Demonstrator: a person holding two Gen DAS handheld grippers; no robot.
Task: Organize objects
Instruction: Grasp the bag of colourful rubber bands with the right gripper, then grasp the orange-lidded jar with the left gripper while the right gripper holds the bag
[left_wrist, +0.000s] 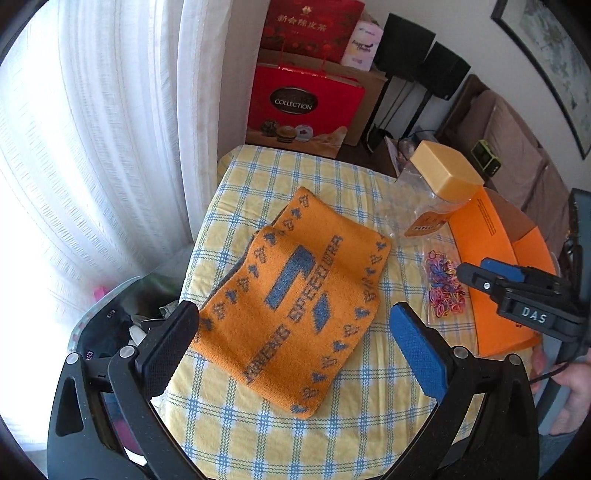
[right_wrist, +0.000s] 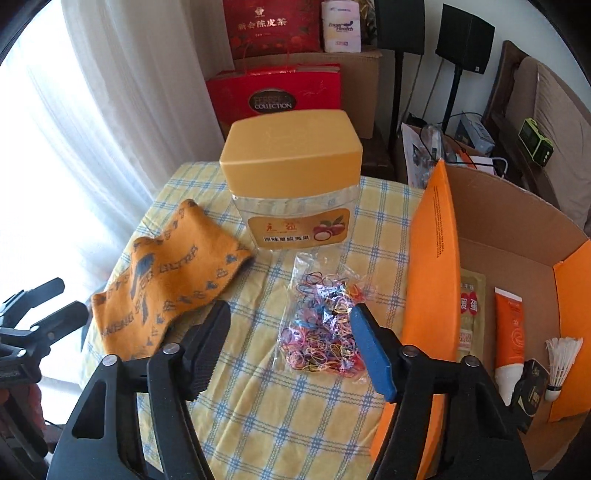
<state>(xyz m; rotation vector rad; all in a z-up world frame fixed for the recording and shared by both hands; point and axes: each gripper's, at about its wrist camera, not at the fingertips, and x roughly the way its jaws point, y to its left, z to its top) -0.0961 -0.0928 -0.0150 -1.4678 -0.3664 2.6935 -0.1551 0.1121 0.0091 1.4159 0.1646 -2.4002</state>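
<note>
- We take the step in hand to be picking up the bag of hair ties, a clear packet of small coloured elastic bands lying flat on the checked cloth of the bench, just in front of the jar with the yellow lid.
- The right tongs stand part-way open, one pad on bare cloth and the blue pad at the near edge of the packet; they hold nothing yet.
- The left tongs stand wide and empty above the orange scarf, which lies folded to the left of the jar.
- We judge that the packet goes into the cardboard box just to the right of the jar, where a tube, a sachet and a shuttlecock already lie.
- The film is thin and slippery, so we shift the right tongs toward the box until both pads straddle the thick heap of bands, not only the empty plastic edge.
- We press down to the cloth before we close, yet take care not to pinch the tablecloth together with the packet.
- We lift straight up to clear the orange flap that stands between the packet and the inside of the box.
- We keep the left tongs over the scarf, away from the right tongs' path.
</note>
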